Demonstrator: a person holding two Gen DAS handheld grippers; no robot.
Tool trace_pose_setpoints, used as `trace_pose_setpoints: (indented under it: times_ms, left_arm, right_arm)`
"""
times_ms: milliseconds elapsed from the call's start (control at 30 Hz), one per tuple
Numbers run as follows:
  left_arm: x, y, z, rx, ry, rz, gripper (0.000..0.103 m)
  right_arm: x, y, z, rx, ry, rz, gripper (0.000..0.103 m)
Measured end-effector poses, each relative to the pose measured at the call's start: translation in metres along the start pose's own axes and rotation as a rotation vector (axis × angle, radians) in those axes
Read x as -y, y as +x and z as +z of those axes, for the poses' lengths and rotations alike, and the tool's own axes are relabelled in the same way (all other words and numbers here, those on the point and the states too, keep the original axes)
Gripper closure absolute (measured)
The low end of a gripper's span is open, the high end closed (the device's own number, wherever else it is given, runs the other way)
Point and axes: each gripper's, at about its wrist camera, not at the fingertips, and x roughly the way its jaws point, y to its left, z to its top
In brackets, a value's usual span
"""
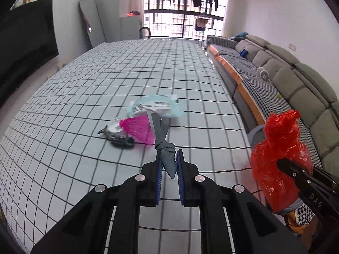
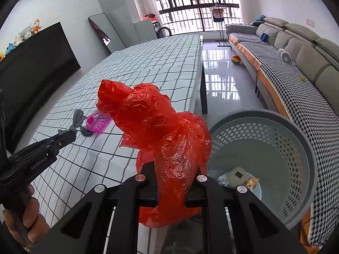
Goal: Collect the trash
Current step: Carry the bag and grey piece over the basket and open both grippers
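Two claws work the checked surface (image 2: 148, 67) in a living room, each already loaded. The right claw (image 2: 171, 192) is clenched on a crumpled red plastic bag (image 2: 156, 131), which stands up out of its jaws at the surface's near edge; the perforated grey basket (image 2: 292, 152), already holding a few scraps, sits just to that claw's right and lower down, so the right hand looks the nearer of the two to the drop. The left claw (image 1: 169, 169) grips a twisted grey scrap (image 1: 164, 146), its long axis running straight ahead along the fingers. More trash, a pink shuttlecock (image 1: 139, 129) and a pale blue wrapper (image 1: 156, 105), lies beyond it on the surface.
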Motion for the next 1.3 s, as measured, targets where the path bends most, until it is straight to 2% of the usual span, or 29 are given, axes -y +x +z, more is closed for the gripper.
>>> trace_pose_setpoints:
  times_ms: [300, 533, 767, 900, 1000, 1067, 1133, 1300]
  left_arm:
    - [0.093, 0.019, 0.007, -0.031, 0.137, -0.125, 0.089]
    - [0.151, 0.044, 0.002, -0.094, 0.204, -0.187, 0.089]
    - [0.185, 0.063, -0.007, -0.147, 0.252, -0.194, 0.089]
    - [0.19, 0.068, -0.007, -0.162, 0.249, -0.197, 0.088]
    - [0.193, 0.07, -0.005, -0.162, 0.249, -0.183, 0.075]
    - [0.192, 0.069, -0.005, -0.157, 0.25, -0.171, 0.055]
    - [0.191, 0.067, -0.004, -0.147, 0.241, -0.169, 0.046]
    - [0.189, 0.064, -0.003, -0.137, 0.234, -0.157, 0.044]
  right_arm:
    - [0.087, -0.028, -0.016, 0.035, 0.124, -0.132, 0.089]
    - [0.132, -0.027, -0.025, 0.026, 0.19, -0.17, 0.089]
    - [0.163, -0.015, -0.031, -0.009, 0.238, -0.155, 0.089]
    - [0.167, -0.011, -0.027, -0.011, 0.231, -0.152, 0.087]
    - [0.169, -0.013, -0.027, 0.004, 0.231, -0.155, 0.075]
    - [0.169, -0.017, -0.026, 0.02, 0.236, -0.154, 0.064]
    - [0.169, -0.019, -0.026, 0.029, 0.24, -0.155, 0.061]
    - [0.168, -0.021, -0.026, 0.032, 0.233, -0.156, 0.061]
